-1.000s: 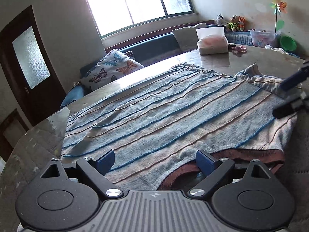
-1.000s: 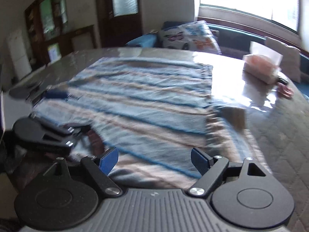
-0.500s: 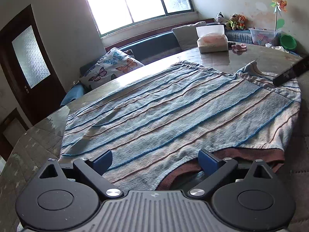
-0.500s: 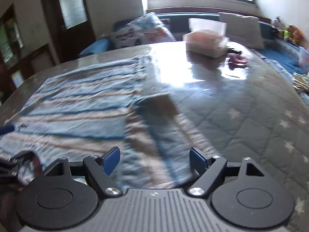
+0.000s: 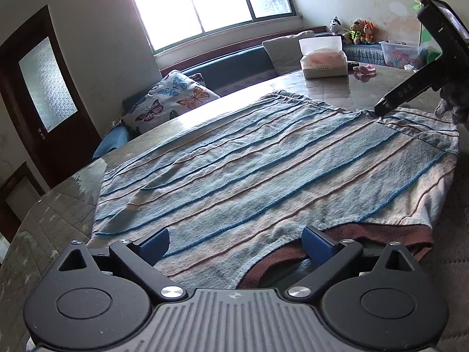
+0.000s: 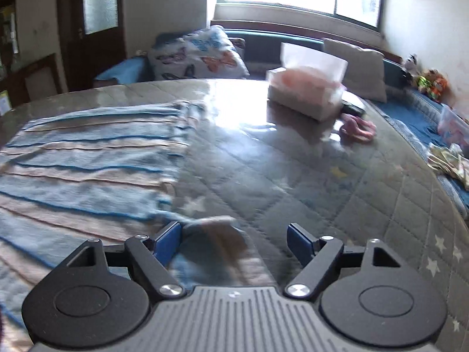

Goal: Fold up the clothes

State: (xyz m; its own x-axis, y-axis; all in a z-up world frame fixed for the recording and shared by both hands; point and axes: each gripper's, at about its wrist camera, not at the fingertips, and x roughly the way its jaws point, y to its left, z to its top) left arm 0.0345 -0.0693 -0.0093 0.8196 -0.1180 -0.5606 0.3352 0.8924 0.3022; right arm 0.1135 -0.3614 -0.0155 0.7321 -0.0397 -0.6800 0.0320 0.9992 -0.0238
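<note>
Bright window point(image 5: 211, 3) at top centre, daylight blown out and glaring off the glossy table point(image 5: 328, 94). Pale walls point(image 5: 88, 6), stained at upper right. Dark wooden door point(image 5: 44, 88) with frosted pane at left. Blue bench seat point(image 5: 234, 67) runs under the window: butterfly-print cushion point(image 5: 170, 99), a grey pillow point(image 5: 281, 50), stuffed toys point(image 5: 354, 30) at far right (small, indistinct). Tissue box point(image 5: 324, 61) stands on the far side of the table.
</note>
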